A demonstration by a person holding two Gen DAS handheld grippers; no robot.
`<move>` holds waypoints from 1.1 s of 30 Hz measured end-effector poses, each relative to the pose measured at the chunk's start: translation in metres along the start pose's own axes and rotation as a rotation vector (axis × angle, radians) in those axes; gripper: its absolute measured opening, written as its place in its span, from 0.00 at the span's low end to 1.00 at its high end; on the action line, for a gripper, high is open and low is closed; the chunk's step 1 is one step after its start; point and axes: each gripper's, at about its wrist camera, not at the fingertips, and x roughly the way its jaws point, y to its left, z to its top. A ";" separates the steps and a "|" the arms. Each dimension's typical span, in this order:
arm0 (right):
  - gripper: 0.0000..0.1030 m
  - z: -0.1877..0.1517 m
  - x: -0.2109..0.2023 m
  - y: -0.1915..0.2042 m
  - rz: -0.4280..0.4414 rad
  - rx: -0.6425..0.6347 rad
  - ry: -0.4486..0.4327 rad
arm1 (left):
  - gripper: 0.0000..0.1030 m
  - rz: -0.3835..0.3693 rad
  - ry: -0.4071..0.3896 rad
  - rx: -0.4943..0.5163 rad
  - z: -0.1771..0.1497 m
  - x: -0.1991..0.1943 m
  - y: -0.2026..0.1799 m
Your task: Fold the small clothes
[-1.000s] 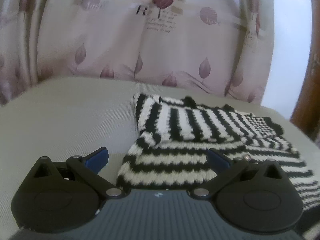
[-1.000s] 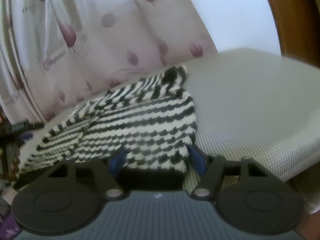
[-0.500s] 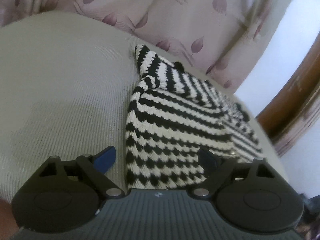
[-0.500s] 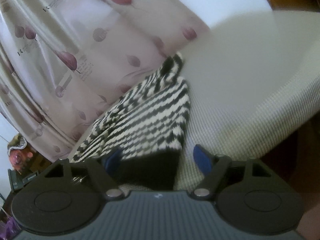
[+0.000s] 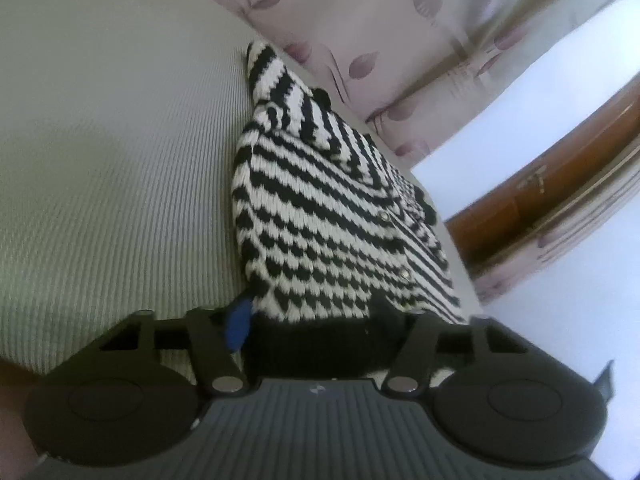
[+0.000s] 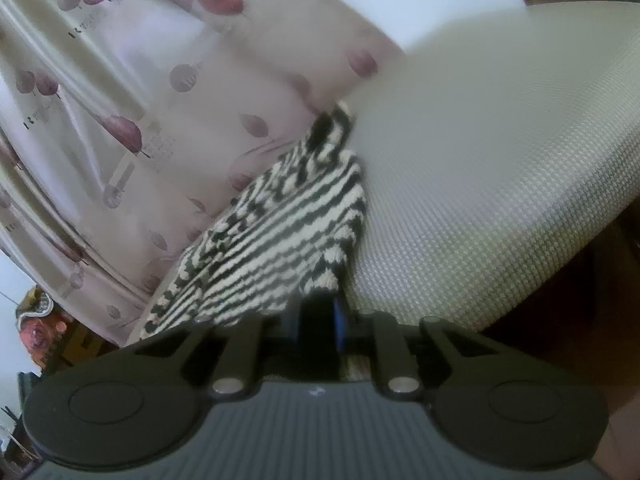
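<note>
A black-and-white striped knit sweater (image 5: 320,208) lies on a pale ribbed surface, apparently a mattress (image 5: 112,152), with its near hem of solid black pulled up toward both cameras. In the left wrist view, the left tool (image 5: 312,320) stands partly apart with the black hem filling the gap between its fingers; one blue pad (image 5: 239,322) touches the hem's left edge, while the other finger is dark against the fabric, so whether the cloth is truly pinched cannot be told. Small metal snaps run down the sweater's front near its right side. In the right wrist view, somewhat blurred, the right tool (image 6: 320,320) is drawn in narrow, its fingers pressed tight on the dark corner of the sweater (image 6: 280,240), which stretches away toward the curtain. The mattress (image 6: 500,160) spreads to the right of the garment. A pink curtain (image 5: 400,40) printed with mauve leaves hangs behind, and a brown wooden frame (image 5: 560,152) shows at the far right.
</note>
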 end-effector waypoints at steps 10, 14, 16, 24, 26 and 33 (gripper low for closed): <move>0.39 0.003 0.010 -0.003 0.072 0.067 0.033 | 0.61 -0.082 0.017 -0.033 0.004 0.013 0.006; 0.41 0.002 0.012 0.006 0.051 0.039 0.039 | 0.58 -0.070 -0.002 0.019 0.000 0.024 -0.006; 0.38 0.003 0.013 0.008 0.044 0.028 0.042 | 0.51 -0.049 -0.020 0.056 -0.004 0.025 -0.010; 0.10 0.001 0.015 0.009 -0.005 -0.016 0.032 | 0.07 0.027 -0.059 0.009 -0.008 0.028 -0.002; 0.10 0.004 0.014 0.005 0.018 0.027 0.030 | 0.07 0.036 -0.091 0.028 -0.008 0.025 -0.007; 0.10 0.021 0.009 0.005 0.136 0.145 -0.014 | 0.07 0.002 -0.206 0.073 0.004 0.014 -0.032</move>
